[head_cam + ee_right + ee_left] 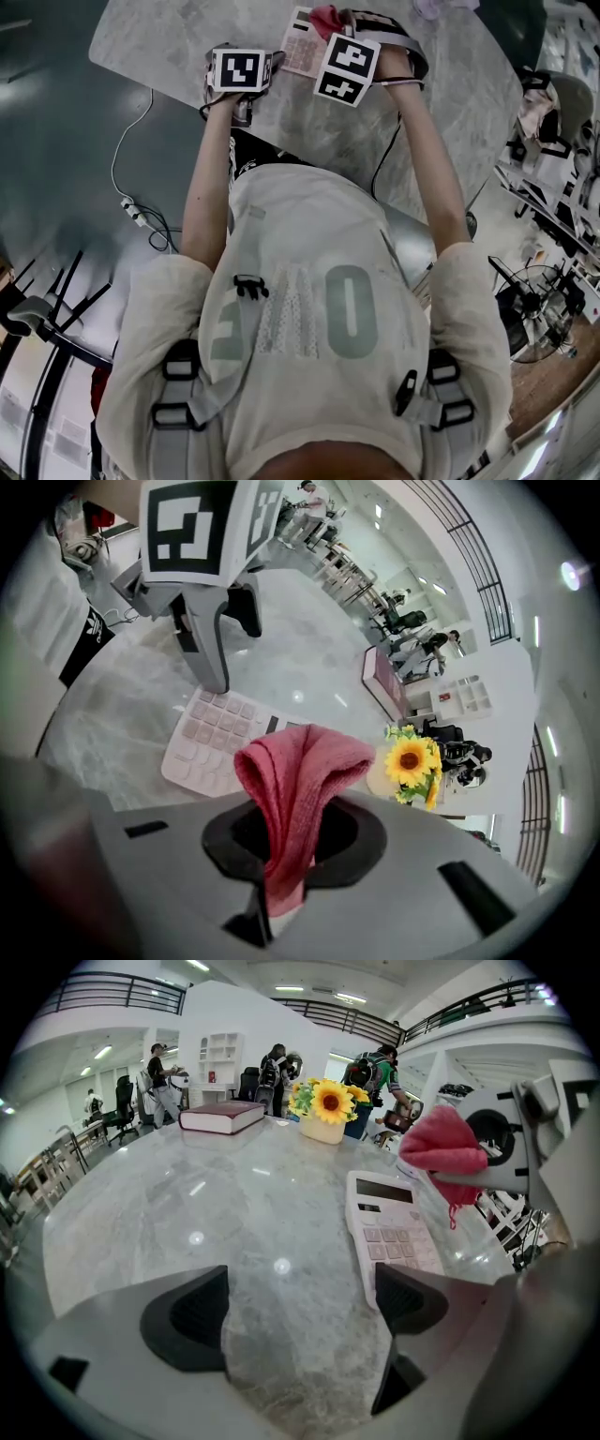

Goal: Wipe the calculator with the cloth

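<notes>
Two grippers work over a grey marbled table (169,42) in the head view: the left gripper (246,105) sits beside the calculator (302,42), and the right gripper (334,25) is at its far end with a red cloth (323,17) at the tip

Left gripper view: jaws wide apart with only bare tabletop between them, the right jaw just by the calculator's near corner. The calculator lies flat; it is pale pink and rectangular, with raised keys and a dark display strip. Book (222,1116) and sunflower pot (323,1115) stand well behind (not part of the job)

Right gripper view: jaws clamped on the cloth, a soft woven fold bulging in a loop over the keys; contact unclear

Judgement: press the loop flat and stroke lightly along the length. Steady the smooth plastic body with the left gripper, since it would likely slide on polished stone
</notes>
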